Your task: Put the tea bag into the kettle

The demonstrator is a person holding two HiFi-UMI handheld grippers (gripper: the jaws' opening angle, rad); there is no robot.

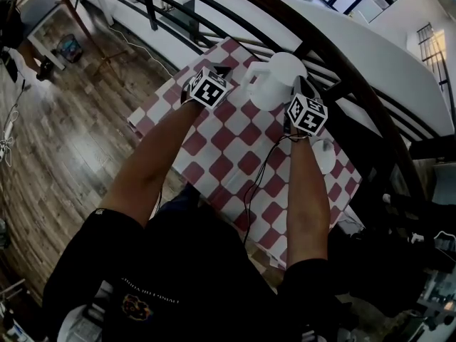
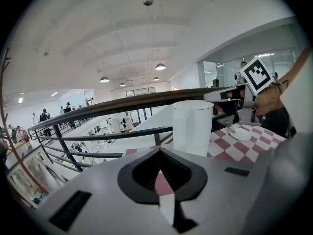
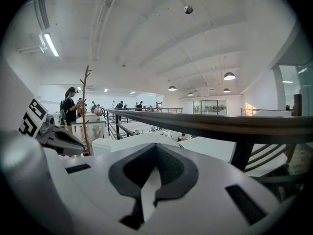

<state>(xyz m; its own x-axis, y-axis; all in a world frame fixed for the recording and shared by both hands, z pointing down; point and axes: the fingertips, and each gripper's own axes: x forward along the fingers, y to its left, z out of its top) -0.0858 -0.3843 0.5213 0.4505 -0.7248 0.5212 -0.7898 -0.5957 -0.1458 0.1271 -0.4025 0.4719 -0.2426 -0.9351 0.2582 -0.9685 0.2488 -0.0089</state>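
Note:
A white kettle (image 1: pixel 274 80) stands upright at the far edge of the red-and-white checked table (image 1: pixel 235 164). My left gripper (image 1: pixel 217 77) is just left of it, shut and holding nothing. From the left gripper view (image 2: pixel 159 175) the kettle (image 2: pixel 193 126) rises close ahead, a little to the right. My right gripper (image 1: pixel 299 95) sits at the kettle's right side, also shut and holding nothing. In the right gripper view (image 3: pixel 155 168), a white top (image 3: pixel 124 143) that looks like the kettle's shows just past the jaws. I cannot make out a tea bag for certain.
A small white dish (image 1: pixel 324 155) lies on the table right of my right forearm. The left gripper view shows the same dish (image 2: pixel 240 131) with a small pale lump on it. A dark railing (image 1: pixel 335 55) runs just behind the table, with a drop beyond it. A black cable (image 1: pixel 260 184) crosses the cloth.

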